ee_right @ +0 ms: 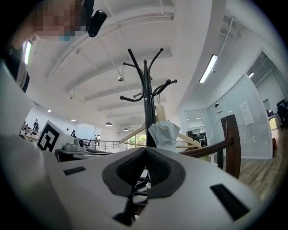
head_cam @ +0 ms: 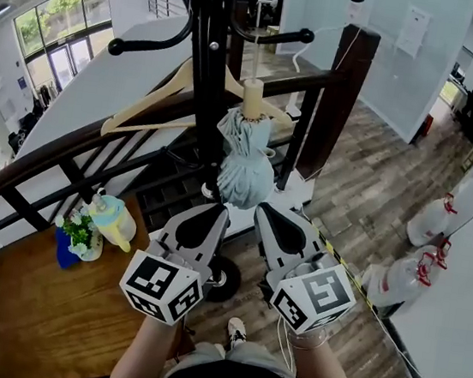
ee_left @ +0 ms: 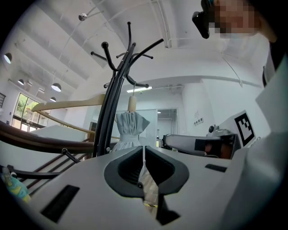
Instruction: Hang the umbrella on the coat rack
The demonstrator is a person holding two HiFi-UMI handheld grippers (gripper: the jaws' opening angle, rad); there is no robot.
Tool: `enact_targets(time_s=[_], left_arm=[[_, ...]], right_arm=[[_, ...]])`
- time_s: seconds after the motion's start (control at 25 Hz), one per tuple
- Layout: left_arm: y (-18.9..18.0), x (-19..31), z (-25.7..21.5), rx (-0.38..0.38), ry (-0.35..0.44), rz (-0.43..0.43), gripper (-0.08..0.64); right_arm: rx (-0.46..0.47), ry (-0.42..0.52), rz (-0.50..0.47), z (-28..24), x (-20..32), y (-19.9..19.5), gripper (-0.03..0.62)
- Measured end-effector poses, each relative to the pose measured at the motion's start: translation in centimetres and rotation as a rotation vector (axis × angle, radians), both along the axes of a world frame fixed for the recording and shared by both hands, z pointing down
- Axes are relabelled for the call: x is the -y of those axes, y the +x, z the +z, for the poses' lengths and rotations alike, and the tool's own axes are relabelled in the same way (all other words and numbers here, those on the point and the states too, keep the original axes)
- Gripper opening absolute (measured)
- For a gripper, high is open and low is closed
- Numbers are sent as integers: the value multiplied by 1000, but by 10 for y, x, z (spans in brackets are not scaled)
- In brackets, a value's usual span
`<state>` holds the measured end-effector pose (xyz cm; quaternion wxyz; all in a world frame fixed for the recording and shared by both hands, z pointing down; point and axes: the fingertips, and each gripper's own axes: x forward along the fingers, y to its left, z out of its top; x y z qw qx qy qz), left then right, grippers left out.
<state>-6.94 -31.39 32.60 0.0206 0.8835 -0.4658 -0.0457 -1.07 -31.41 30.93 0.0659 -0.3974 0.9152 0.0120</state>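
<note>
- Closely hemmed, the black metal coat rack [head_cam: 205, 67] stood against a dark wooden railing [head_cam: 41, 162]; grey plank floor [head_cam: 367, 184] lay open to its right.
- One folded pale-blue umbrella [head_cam: 247, 164] hung from the rack, beside one wooden hanger [head_cam: 157, 100].
- Two tongs, the left gripper [head_cam: 219, 212] and the right gripper [head_cam: 261, 210], sat near the umbrella's lower end, each with jaws pressed together, holding nothing.

I see the black coat rack [head_cam: 202, 67] carrying a folded pale umbrella [head_cam: 245, 163] and a wooden hanger [head_cam: 158, 96]. At the rack's lower left, a wooden table [head_cam: 39, 313] bears a small potted plant [head_cam: 75, 236] and a pastel jug [head_cam: 116, 218] side by side. Right of the rack, two large water bottles [head_cam: 431, 220] stand on the plank floor [head_cam: 367, 184].
</note>
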Motion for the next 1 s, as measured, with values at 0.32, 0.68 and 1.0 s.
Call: enact_targets(time_s=[0.32,0.68,1.0], left_arm=[[-3,-1,11,20,-29,-20,26],[-5,3,15,20,-41,-26,26],[7,0,14,12,-40,13,25]], right_arm=[[1,-38,-15,14,-6,-5,26],[7,-67,-34,20,-3,-10,26],[2,-75,-29,23,-2,-8,26]])
